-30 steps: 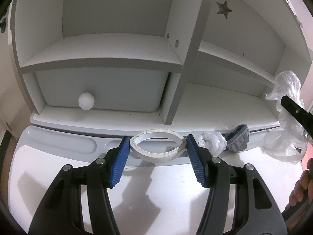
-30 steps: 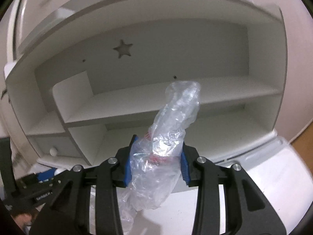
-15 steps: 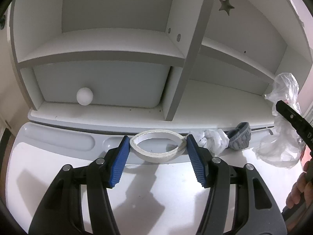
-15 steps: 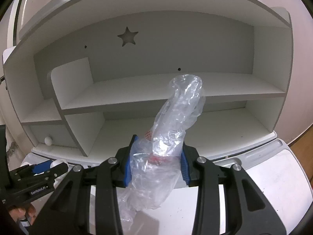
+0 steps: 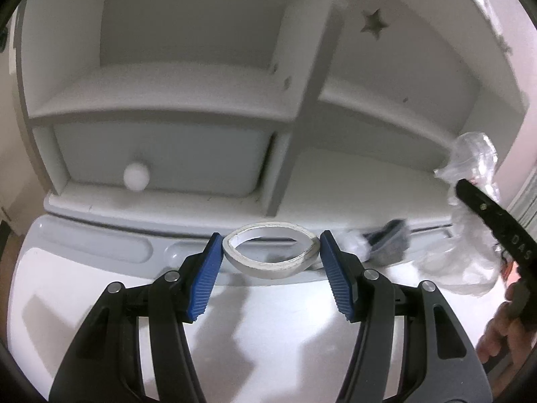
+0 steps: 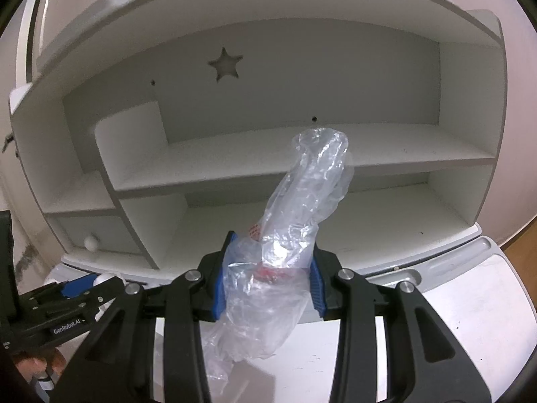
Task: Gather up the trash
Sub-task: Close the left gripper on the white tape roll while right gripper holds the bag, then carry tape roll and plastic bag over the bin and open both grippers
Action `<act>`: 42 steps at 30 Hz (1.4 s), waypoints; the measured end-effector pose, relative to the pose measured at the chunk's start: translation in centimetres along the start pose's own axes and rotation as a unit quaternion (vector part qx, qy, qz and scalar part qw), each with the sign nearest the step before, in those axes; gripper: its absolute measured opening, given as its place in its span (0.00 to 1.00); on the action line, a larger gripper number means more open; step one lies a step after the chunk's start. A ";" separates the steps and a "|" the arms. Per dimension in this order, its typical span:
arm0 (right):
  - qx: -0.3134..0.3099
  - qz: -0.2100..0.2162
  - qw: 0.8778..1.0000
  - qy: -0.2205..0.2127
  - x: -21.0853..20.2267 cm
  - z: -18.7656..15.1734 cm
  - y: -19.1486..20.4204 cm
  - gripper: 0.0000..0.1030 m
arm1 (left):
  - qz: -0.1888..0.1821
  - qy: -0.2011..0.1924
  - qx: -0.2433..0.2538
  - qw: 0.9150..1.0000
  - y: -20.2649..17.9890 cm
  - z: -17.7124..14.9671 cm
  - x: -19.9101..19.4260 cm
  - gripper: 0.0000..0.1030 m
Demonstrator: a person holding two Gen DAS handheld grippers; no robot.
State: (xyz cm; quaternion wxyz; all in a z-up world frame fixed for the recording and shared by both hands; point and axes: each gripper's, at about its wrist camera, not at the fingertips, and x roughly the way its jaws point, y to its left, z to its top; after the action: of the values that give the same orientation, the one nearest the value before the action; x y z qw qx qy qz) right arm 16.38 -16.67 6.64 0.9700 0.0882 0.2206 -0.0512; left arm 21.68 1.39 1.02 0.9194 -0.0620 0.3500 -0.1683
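1. Tape ring: squeezed into an oval, clamped between the left tongs, above the tabletop.
2. Clear plastic bag: clamped in the right tongs, in front of the white shelf unit.
3. Crumpled white scrap and grey item lie on the tabletop's back edge.

You faced a white shelf unit standing on the white counter. A star cut-out pierced its back panel, and a drawer with a round white knob sat lower left.
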 end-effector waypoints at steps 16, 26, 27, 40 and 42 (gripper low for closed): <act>0.084 -0.129 0.984 -0.087 -25.1 -3.2 -22.6 0.37 | -0.186 -0.032 0.198 0.962 -28.9 -6.5 -11.4 0.56; 0.234 -0.214 0.947 0.045 -35.1 -18.8 -41.8 0.37 | -0.352 0.078 0.332 0.872 -49.4 -23.0 -14.2 0.56; 0.255 -0.209 0.941 0.080 -34.7 -21.6 -43.8 0.37 | -0.364 0.104 0.343 0.860 -50.5 -25.5 -14.0 0.56; 0.328 -0.145 0.873 0.332 -20.3 -43.8 -49.2 0.37 | -0.226 0.397 0.371 0.808 -51.6 -48.8 7.2 0.55; 0.331 -0.140 0.870 0.337 -19.8 -44.5 -48.6 0.37 | -0.222 0.401 0.369 0.809 -51.2 -48.9 8.4 0.55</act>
State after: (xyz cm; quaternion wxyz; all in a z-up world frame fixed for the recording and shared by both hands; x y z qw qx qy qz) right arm -26.78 -54.45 -31.39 0.7332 0.3842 0.5147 -0.2233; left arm -18.56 -49.28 -28.84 0.5888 0.2786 0.5760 -0.4939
